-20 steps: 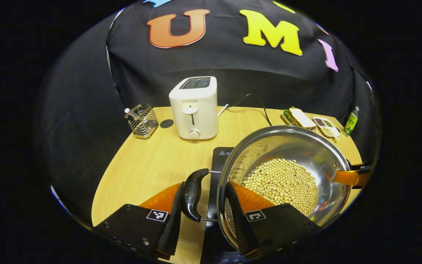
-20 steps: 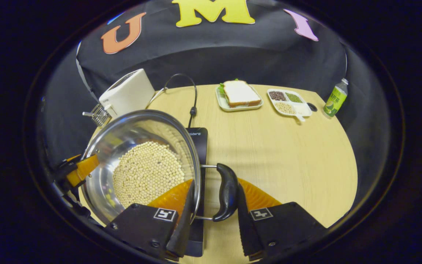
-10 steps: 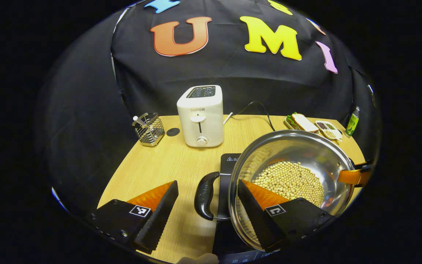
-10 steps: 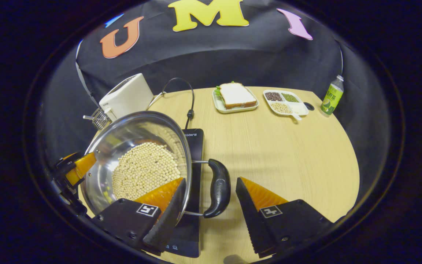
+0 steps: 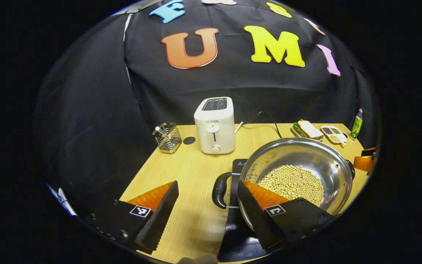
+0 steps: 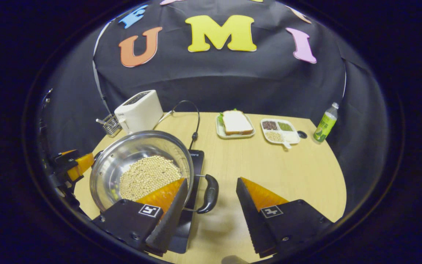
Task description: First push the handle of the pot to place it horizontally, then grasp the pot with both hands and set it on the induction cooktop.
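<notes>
Left gripper view: the left tongs (image 5: 206, 211) stand wide apart and hold nothing. The pot (image 5: 297, 176), steel and part-filled with pale beans (image 5: 291, 182), sits on the black induction cooktop (image 5: 239, 240), ahead of the tongs and to their right. Its near handle (image 5: 219, 190) lies level, just ahead of the gap between the two fingers and clear of both. The right-hand finger (image 5: 256, 211) overlaps the pot rim in this view; contact cannot be confirmed. Far beyond the tongs a toaster (image 5: 215, 124) stands on the worktop (image 5: 181, 176). The right tongs (image 5: 365, 161) show past the far side of the pot.

Right gripper view: the right tongs (image 6: 208, 212) are likewise spread wide and empty. The other handle (image 6: 208, 189) lies level just ahead of their gap, touching neither finger. The pot sits ahead and to the left, on the cooktop. The left tongs appear beyond its far rim.

Assessment: the placing step appears complete, with the pot resting on the cooktop and both handles free. The next move calls for drawing both tongs straight back, clear of the handles, without nudging the pot.
</notes>
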